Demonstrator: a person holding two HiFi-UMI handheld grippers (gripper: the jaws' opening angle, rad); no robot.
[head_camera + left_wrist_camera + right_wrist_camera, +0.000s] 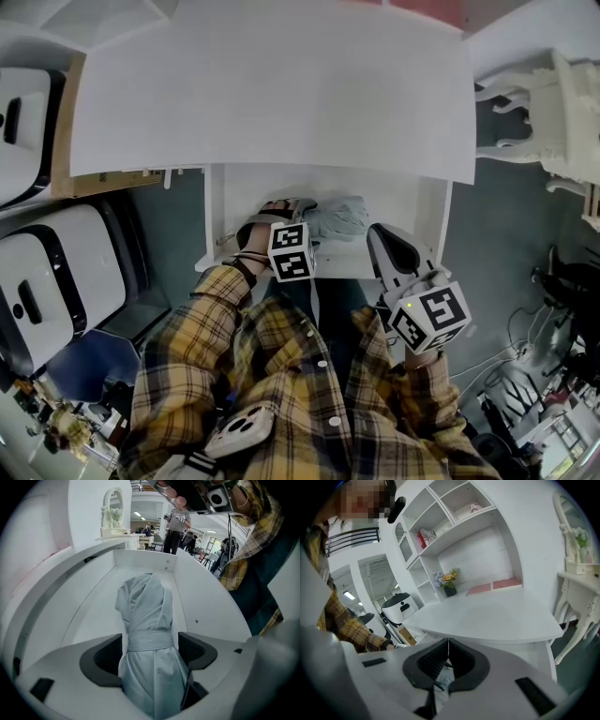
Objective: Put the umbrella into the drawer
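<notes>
A folded pale grey-blue umbrella (pixel 145 634), bound by a strap around its middle, lies in the open white drawer (pixel 140 557) under the desk. In the left gripper view it runs lengthwise between the jaws of my left gripper (pixel 150 651), which stand wide with a thin gap at the pads. In the head view the left gripper (pixel 298 212) reaches down into the drawer (pixel 214 220), beside the umbrella (pixel 337 217). My right gripper (pixel 380 234) hovers at the drawer's front right corner, its jaws together on nothing (pixel 448 644).
The white desk top (pixel 281 84) overhangs the back of the drawer. White bins (pixel 37 281) stand at the left and an ornate white table (pixel 553 103) at the right. Wall shelves with a flower pot (pixel 449 579) rise behind the desk.
</notes>
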